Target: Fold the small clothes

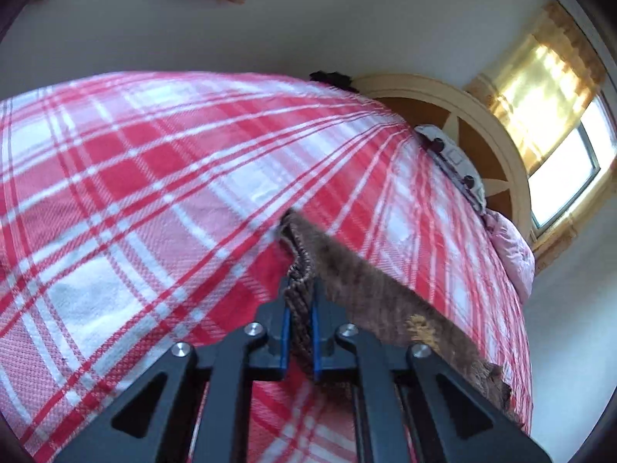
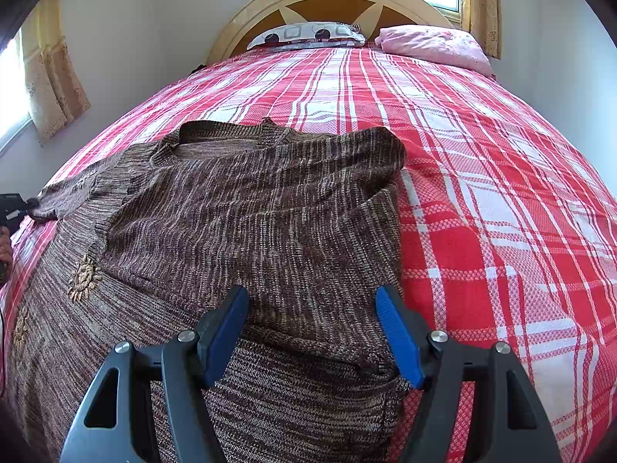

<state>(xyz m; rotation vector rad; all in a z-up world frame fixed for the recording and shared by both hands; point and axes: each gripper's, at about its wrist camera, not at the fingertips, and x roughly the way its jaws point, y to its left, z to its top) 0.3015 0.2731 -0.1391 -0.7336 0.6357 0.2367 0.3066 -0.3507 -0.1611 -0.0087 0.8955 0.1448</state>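
Sleeve cuff is clamped in the left gripper point(image 1: 300, 326) for folding across the sweater point(image 2: 246, 208), while the right gripper point(image 2: 312, 332) is held open above the bed point(image 2: 501, 177).

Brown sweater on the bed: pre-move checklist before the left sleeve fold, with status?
1. Left gripper shut on the brown knit sweater sleeve cuff: ok.
2. Right gripper open, jaws apart above the sweater's lower part: ok.
3. Right sleeve already folded across the body: ok.
4. Sweater body flat: not ok, ridges near the right edge.
5. Red plaid bedspread around the sweater free of other items: ok.
6. Left sleeve free of snags along its length: cannot tell.
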